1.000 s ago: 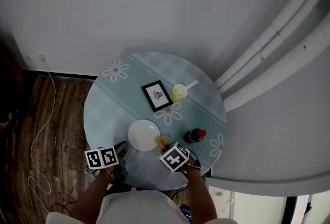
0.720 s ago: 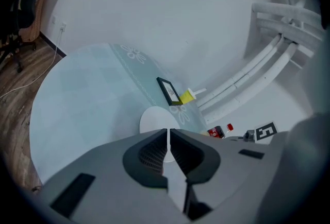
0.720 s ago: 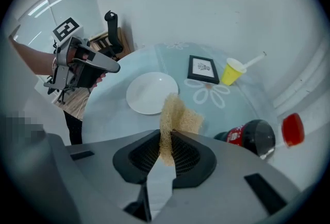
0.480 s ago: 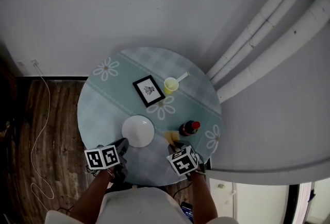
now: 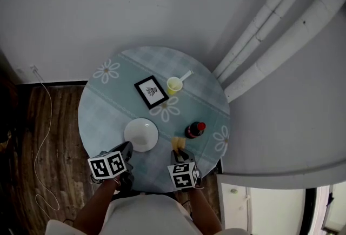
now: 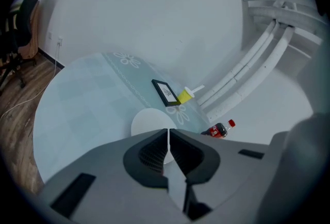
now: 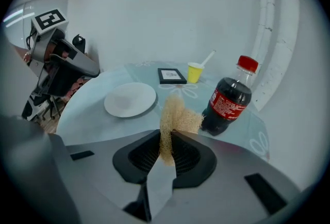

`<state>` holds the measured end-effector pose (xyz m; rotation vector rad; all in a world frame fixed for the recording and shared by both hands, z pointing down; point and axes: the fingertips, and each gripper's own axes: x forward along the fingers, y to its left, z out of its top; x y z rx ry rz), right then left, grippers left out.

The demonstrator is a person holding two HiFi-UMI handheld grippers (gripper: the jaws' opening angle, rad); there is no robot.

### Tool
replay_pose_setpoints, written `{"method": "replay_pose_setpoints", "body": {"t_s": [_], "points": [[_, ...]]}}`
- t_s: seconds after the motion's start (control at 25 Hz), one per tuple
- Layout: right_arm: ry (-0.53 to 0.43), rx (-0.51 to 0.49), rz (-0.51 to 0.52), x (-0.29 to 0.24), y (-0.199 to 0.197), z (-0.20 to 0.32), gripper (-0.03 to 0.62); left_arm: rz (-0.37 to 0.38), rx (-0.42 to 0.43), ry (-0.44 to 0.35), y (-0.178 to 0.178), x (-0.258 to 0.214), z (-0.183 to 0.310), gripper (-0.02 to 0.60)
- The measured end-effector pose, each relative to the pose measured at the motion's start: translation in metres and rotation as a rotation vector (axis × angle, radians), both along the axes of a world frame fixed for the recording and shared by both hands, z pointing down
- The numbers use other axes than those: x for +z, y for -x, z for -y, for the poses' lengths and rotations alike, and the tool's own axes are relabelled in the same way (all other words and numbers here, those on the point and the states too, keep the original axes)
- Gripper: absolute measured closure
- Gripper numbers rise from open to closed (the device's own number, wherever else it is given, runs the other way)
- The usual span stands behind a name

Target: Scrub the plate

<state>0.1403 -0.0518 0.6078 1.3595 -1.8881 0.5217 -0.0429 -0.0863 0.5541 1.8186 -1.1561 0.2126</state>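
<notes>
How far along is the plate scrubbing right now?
Done: the right gripper is clamped on the tan scrubber. In hand: the scrubber is off the white plate, between it and the cola bottle. The left gripper is shut and empty, just short of the plate. Left: nothing touches the plate; whether it has been scrubbed cannot be told.

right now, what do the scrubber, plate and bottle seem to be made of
The scrubber looks like loofah or plant fibre: tan, coarse, stringy. The plate is plain white, smooth, ceramic or plastic, can't tell which. The bottle is likely clear plastic, dark contents showing through.
</notes>
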Motion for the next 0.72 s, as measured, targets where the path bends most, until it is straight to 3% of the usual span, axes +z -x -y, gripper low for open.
{"method": "replay_pose_setpoints", "body": {"t_s": [0.4,0.72], "points": [[-0.063,0.033,-0.008,0.006,0.006,0.005,0.528,-0.021,-0.018,0.016,-0.003,0.002,-0.005,0.563],[0.029,0.055,0.06,0.028,0.016,-0.002,0.528,-0.042,-0.01,0.025,-0.003,0.004,-0.008,0.565]]}}
